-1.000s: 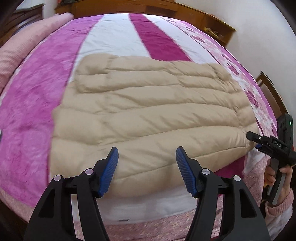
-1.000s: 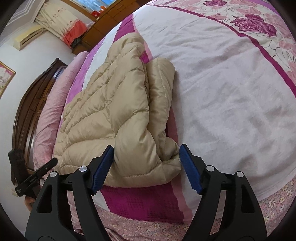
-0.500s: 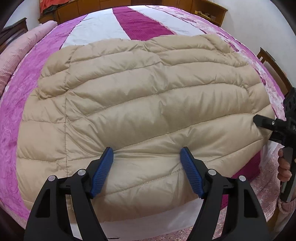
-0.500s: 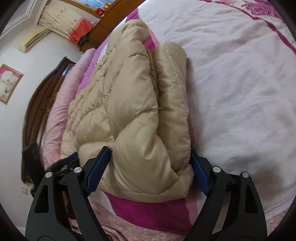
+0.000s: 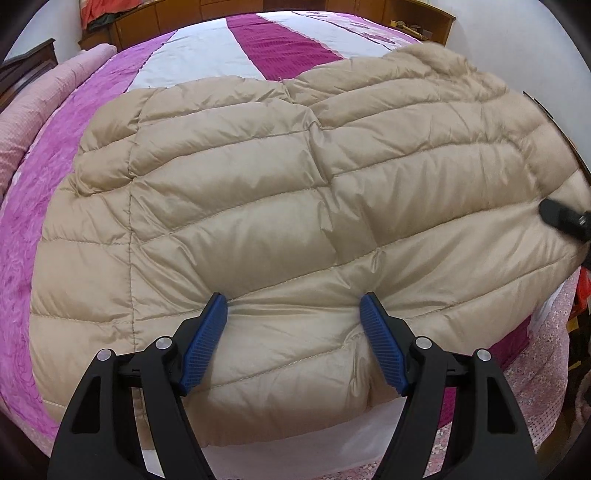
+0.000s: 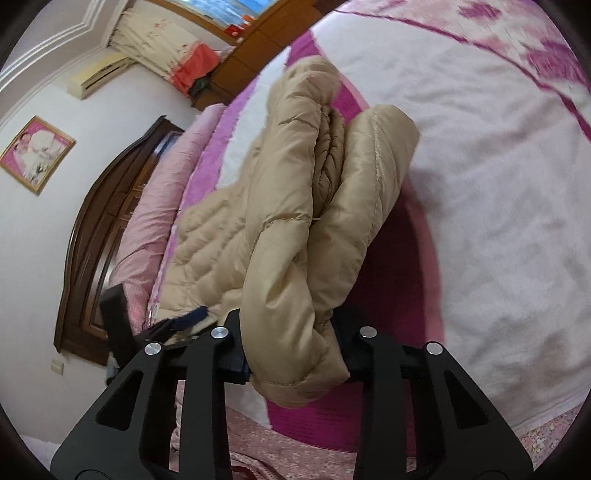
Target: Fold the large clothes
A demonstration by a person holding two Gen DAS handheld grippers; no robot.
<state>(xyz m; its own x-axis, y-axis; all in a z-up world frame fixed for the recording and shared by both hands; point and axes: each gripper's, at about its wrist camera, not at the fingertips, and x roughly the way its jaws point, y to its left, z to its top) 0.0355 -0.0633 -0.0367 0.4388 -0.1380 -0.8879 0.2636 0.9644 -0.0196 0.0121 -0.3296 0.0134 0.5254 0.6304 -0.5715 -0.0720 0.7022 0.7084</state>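
Observation:
A beige quilted down jacket (image 5: pixel 280 206) lies folded lengthwise on the bed. My left gripper (image 5: pixel 295 328) is open, its blue pads pressed down on the jacket's near edge with the padding between them. My right gripper (image 6: pixel 291 354) is shut on the jacket's end (image 6: pixel 295 273) and lifts the bunched layers off the bed. The right gripper's tip (image 5: pixel 561 216) shows at the jacket's right end in the left wrist view. The left gripper (image 6: pixel 181 325) shows blurred at the jacket's far end in the right wrist view.
The bed cover (image 5: pixel 192 48) has pink, white and magenta stripes. A pink pillow roll (image 5: pixel 44 96) lies at the headboard side. A dark wooden headboard (image 6: pixel 107 229) and wooden cabinets (image 5: pixel 155 14) stand around the bed.
My right gripper has closed on the jacket's end and raised it. My left gripper has moved in over the near edge and now presses on it, still open.

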